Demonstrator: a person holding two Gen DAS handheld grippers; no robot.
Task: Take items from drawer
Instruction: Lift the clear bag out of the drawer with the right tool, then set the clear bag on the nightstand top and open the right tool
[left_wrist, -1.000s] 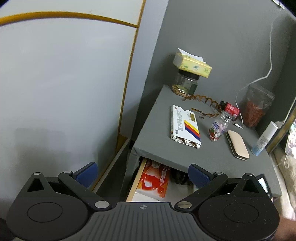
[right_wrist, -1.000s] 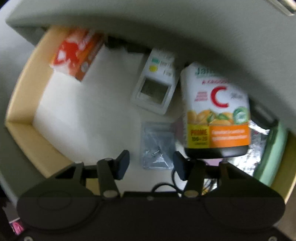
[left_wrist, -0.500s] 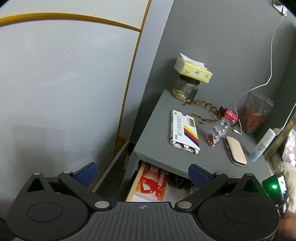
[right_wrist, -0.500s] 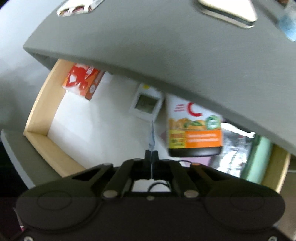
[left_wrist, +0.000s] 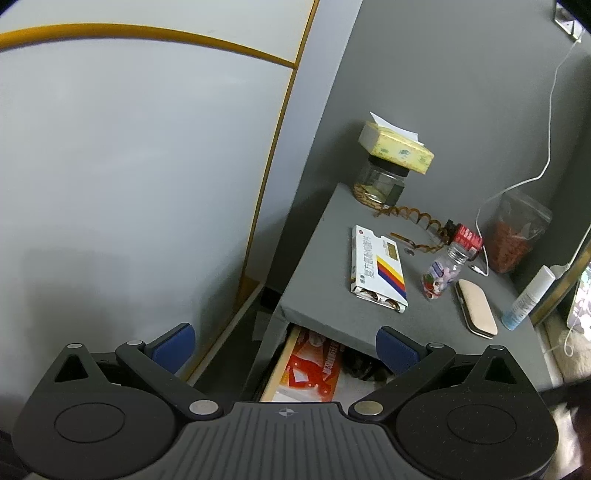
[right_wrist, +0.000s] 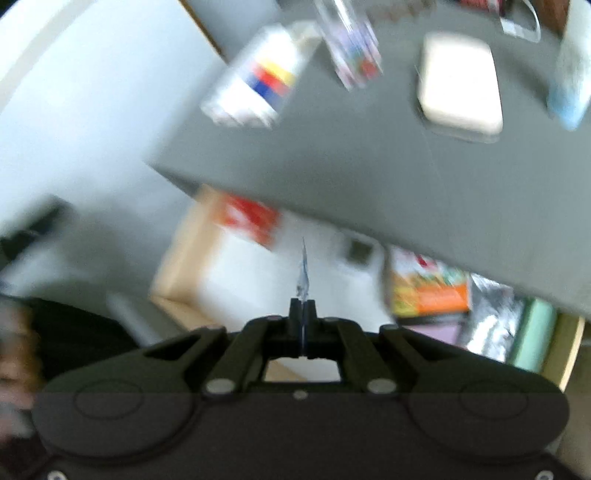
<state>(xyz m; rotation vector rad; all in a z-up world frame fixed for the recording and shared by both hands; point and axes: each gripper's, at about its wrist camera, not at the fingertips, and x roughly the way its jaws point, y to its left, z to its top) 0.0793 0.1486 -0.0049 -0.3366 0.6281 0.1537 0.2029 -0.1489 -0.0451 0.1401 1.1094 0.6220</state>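
Note:
The open drawer sits under the grey table top. In the blurred right wrist view my right gripper is shut on a thin clear plastic bag, seen edge-on, held above the drawer. In the drawer lie a red-orange packet, a small white device, an orange vitamin C bottle and foil packs. My left gripper is open and empty, held above the drawer's left corner; the drawer and red packet show between its fingers.
On the table top stand a white medicine box, a small pill bottle, a beige case, a spray bottle, a jar with a tissue pack on it and a bag of red things. A white wall panel stands at the left.
My right gripper closed on the clear plastic bag and has lifted it up out of the drawer, so the table top now fills its view. The left gripper rose slightly and stays open.

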